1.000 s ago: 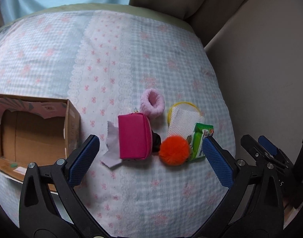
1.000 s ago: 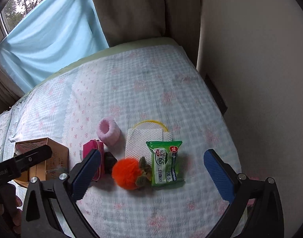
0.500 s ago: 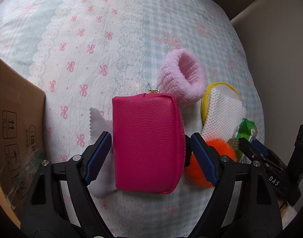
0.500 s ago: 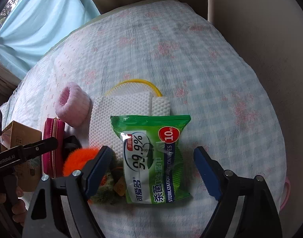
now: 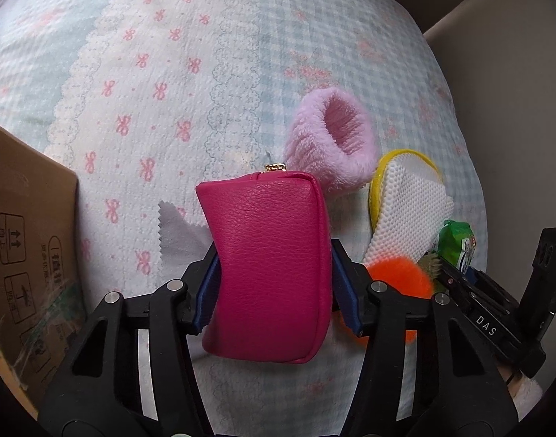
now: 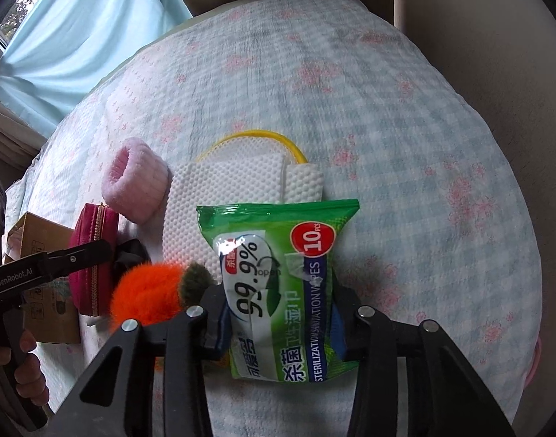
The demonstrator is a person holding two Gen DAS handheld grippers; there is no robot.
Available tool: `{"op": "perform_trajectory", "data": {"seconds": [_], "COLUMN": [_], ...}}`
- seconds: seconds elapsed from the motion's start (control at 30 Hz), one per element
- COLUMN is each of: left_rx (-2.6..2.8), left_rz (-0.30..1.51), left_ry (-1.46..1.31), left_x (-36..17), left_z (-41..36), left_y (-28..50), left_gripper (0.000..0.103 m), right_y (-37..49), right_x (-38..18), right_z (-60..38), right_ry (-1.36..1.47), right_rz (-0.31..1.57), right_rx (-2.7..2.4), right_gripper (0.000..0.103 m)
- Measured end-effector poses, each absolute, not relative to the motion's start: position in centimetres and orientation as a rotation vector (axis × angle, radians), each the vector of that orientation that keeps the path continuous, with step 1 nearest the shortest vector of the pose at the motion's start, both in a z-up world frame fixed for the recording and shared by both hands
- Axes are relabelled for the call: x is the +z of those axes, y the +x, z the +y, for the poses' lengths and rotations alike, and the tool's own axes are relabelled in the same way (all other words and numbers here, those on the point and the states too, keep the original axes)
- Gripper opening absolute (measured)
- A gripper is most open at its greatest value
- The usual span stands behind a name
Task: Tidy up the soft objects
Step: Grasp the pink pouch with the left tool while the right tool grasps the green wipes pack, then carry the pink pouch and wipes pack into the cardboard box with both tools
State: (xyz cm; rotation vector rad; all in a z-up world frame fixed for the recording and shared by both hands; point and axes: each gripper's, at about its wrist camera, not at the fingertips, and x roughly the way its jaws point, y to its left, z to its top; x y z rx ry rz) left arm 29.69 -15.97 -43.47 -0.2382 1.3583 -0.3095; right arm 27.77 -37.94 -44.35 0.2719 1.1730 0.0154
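Both wrist cams steep down, v. close; share orange pompom [image 5: 398,276], bedspread [image 6: 405,116].

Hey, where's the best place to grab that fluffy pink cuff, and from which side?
Pinch the pink cuff across its plush wall from above, probably at the far rim: it lies on its side with its opening exposed, and the magenta pouch and white mesh pad crowd its near side.

Bedspread [image 5: 212,54] beyond lies bare; cardboard box [image 5: 26,240] blocks left, orange pom-pom [image 6: 146,291] seemingly crowds between.
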Motion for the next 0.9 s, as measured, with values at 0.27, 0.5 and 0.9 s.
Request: {"op": "perform_trajectory", "data": {"seconds": [0.27, 0.5, 0.9], "left_rx": [-0.303, -0.322, -0.367], "left_rz": [1.334, 1.3, 1.148], "left_ry": [-0.251, -0.243, -0.274], "left_x": [-42.2, -40.2, -29.7], "left_z": [-15.3, -15.3, -12.7], "left_y": [29.4, 28.1, 24.3], "left_gripper": [0.042, 0.042, 0.041], "right_y": [26.9, 25.7, 22.5], "right_x": [-43.1, -40.5, -28.8], "right_z": [-38.5, -38.2, -35.2], "right_ry": [0.264, 0.248, 0.179], "right_rz": [1.137, 1.095, 0.968], "right_rx": [-0.01, -0.019, -0.024], "right_gripper": [0.036, 0.036, 0.035]}}
